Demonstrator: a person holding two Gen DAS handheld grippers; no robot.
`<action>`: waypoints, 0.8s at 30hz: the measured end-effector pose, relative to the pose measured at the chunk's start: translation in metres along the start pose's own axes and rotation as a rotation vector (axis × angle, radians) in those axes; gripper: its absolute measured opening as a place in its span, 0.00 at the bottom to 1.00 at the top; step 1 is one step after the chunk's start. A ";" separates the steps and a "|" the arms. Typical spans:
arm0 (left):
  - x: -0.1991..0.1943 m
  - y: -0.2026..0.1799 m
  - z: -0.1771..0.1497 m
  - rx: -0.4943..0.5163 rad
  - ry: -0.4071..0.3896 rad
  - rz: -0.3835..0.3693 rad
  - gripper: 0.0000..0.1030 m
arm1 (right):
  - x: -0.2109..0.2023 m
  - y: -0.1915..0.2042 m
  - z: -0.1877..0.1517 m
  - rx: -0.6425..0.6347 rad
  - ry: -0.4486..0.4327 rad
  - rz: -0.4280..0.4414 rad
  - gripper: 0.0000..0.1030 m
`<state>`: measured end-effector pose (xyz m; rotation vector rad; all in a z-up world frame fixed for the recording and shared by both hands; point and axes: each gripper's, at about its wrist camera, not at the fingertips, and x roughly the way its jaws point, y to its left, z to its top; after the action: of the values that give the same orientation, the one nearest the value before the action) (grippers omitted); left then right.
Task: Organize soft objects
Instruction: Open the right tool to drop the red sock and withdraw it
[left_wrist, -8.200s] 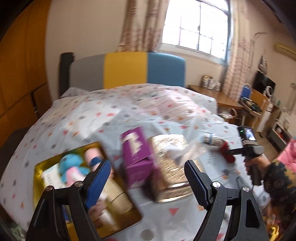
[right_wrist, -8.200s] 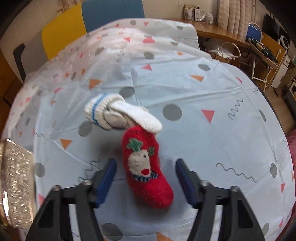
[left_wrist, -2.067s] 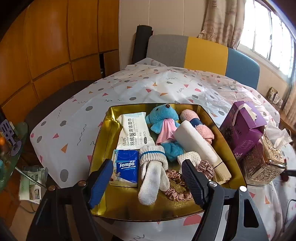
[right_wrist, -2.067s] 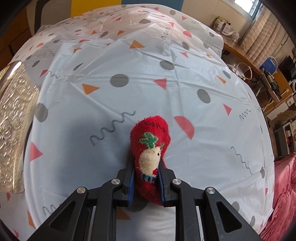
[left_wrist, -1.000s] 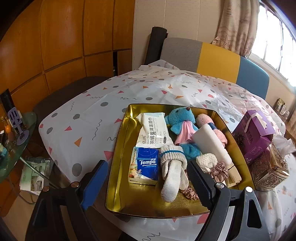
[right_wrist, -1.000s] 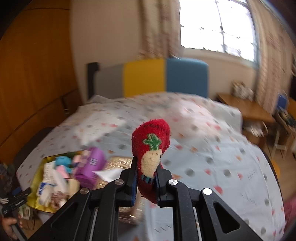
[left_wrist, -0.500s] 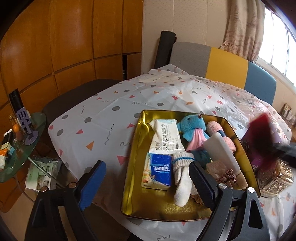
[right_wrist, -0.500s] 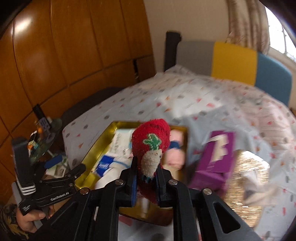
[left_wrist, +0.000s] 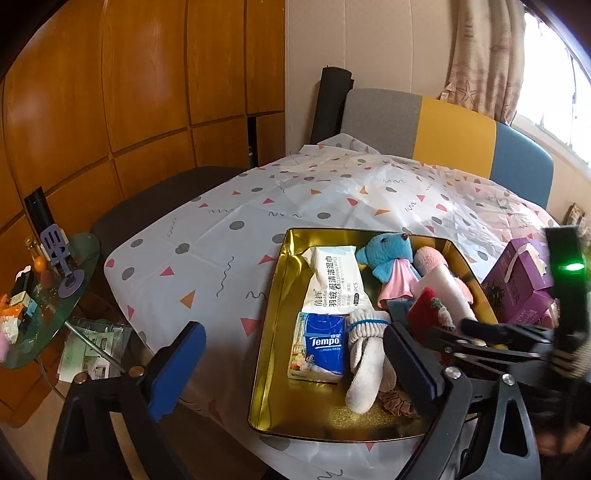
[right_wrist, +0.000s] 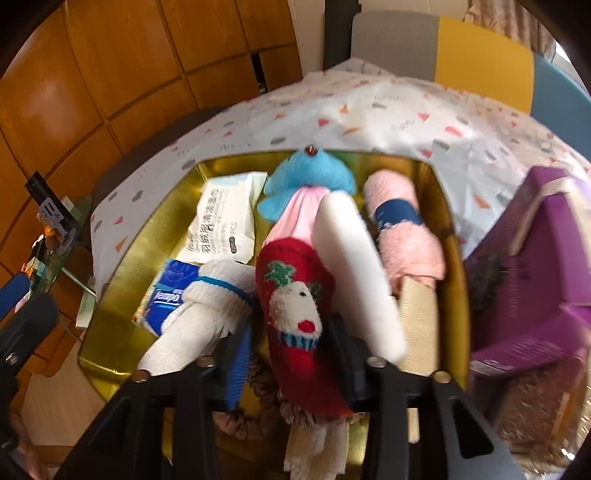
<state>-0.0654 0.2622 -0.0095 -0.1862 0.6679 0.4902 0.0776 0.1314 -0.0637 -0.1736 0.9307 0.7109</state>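
A red Christmas sock (right_wrist: 295, 295) lies in the gold tray (right_wrist: 122, 266), between a white sock (right_wrist: 207, 306) and a white roll (right_wrist: 354, 266). My right gripper (right_wrist: 291, 354) straddles the red sock with its jaws opening; a gap shows beside the left pad. In the left wrist view the red sock (left_wrist: 424, 310) shows at the tips of the right gripper (left_wrist: 469, 328), inside the tray (left_wrist: 273, 332). My left gripper (left_wrist: 291, 365) hovers wide open before the tray's near edge, holding nothing.
The tray also holds a blue plush (left_wrist: 388, 254), a wipes pack (left_wrist: 332, 280), a Tempo tissue pack (left_wrist: 321, 343), a pink rolled sock (right_wrist: 402, 236) and a scrunchie (right_wrist: 240, 424). A purple box (left_wrist: 517, 280) stands right of it. A cluttered glass side table (left_wrist: 48, 295) sits left.
My right gripper swung in from the right and came down over the tray with the red sock, then its jaws parted off the sock. The left gripper's jaws widened a little.
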 end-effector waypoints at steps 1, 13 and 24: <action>-0.001 -0.001 0.000 0.001 -0.002 0.002 0.98 | -0.008 0.000 -0.001 0.000 -0.022 -0.001 0.55; -0.019 -0.018 -0.004 0.017 -0.031 -0.017 1.00 | -0.082 -0.007 -0.017 0.061 -0.233 -0.204 0.69; -0.028 -0.037 -0.009 0.040 -0.041 -0.022 1.00 | -0.116 -0.026 -0.031 0.112 -0.298 -0.365 0.69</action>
<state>-0.0708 0.2165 0.0014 -0.1452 0.6349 0.4579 0.0276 0.0421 0.0040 -0.1300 0.6280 0.3332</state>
